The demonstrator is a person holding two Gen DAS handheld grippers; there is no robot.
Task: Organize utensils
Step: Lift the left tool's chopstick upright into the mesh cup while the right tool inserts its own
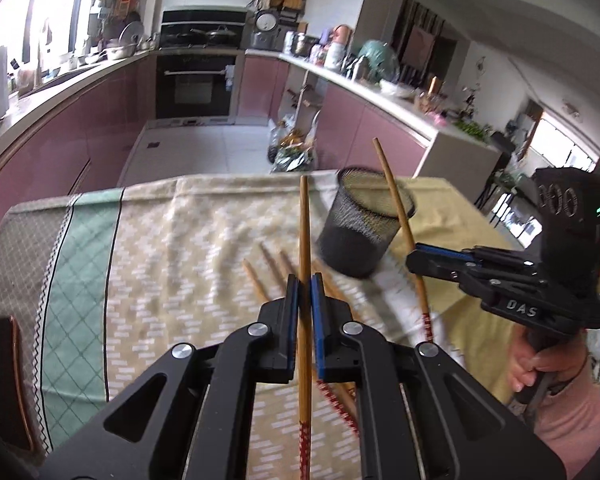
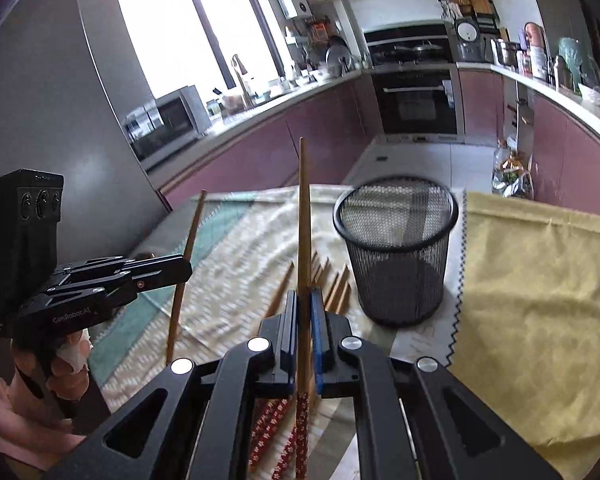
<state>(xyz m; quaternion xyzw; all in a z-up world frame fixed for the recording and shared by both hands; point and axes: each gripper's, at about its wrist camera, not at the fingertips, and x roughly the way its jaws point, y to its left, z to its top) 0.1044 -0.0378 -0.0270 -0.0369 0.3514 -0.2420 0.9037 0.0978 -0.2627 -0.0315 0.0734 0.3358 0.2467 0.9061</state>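
At the far left the patterned cloth [image 1: 148,248] covers the worktop, with its green stripe toward the edge. Next along, the left tongs [image 1: 305,280] are clamped shut on one chopstick [image 1: 305,216], its bare tip pointing up and away and its red-patterned end hanging below the jaws. Under it, several loose chopsticks [image 1: 274,270] lie on the cloth, tips fanned toward the black mesh cup [image 1: 360,232], which stands upright just beyond them. Further right, the right tongs [image 2: 304,300] are closed on their own chopstick [image 2: 303,216], held steeply, with the cup ahead and slightly right of it. Beyond the cup lies a yellow cloth [image 2: 540,288].

My worry is the crossing: both sticks are long, held near the middle, and heading for one narrow mouth. If they go in together they could knock each other, twist in the pads, or catch the rim and tip the light cup over.
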